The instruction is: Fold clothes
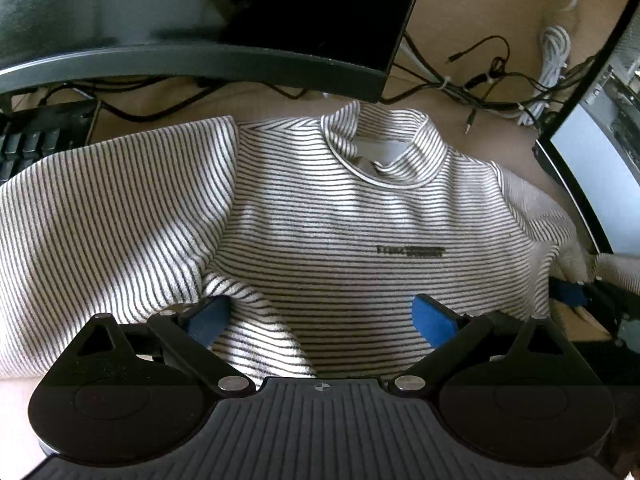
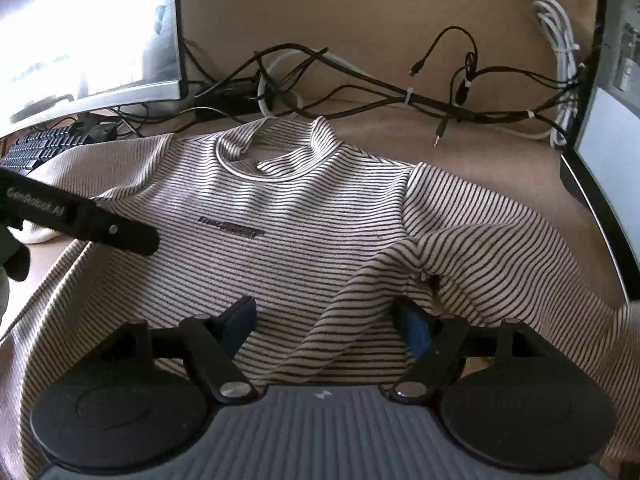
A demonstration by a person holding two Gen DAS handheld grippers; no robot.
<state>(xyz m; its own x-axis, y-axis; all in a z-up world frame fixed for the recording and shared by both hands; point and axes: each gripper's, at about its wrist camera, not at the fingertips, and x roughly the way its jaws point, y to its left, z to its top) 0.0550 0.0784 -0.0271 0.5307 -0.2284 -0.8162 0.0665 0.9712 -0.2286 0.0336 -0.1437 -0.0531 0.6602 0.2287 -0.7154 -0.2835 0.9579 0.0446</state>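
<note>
A white shirt with thin black stripes (image 1: 320, 216) lies face up on the desk, collar (image 1: 384, 148) at the far side, small black print on the chest. Its left sleeve (image 1: 112, 216) spreads out to the left. My left gripper (image 1: 320, 320) is open, low over the shirt's lower left front, blue pads on either side of a fabric fold. In the right wrist view the same shirt (image 2: 304, 216) shows with its right sleeve (image 2: 500, 248) spread right. My right gripper (image 2: 328, 328) is open over the lower right front by the underarm. The left gripper's black body (image 2: 80, 220) shows at left.
A dark monitor (image 1: 240, 20) and a keyboard (image 1: 36, 144) stand behind the shirt at left. A second screen (image 1: 600, 176) stands at right. A tangle of black and white cables (image 2: 400, 92) lies along the cardboard back wall (image 2: 360, 8).
</note>
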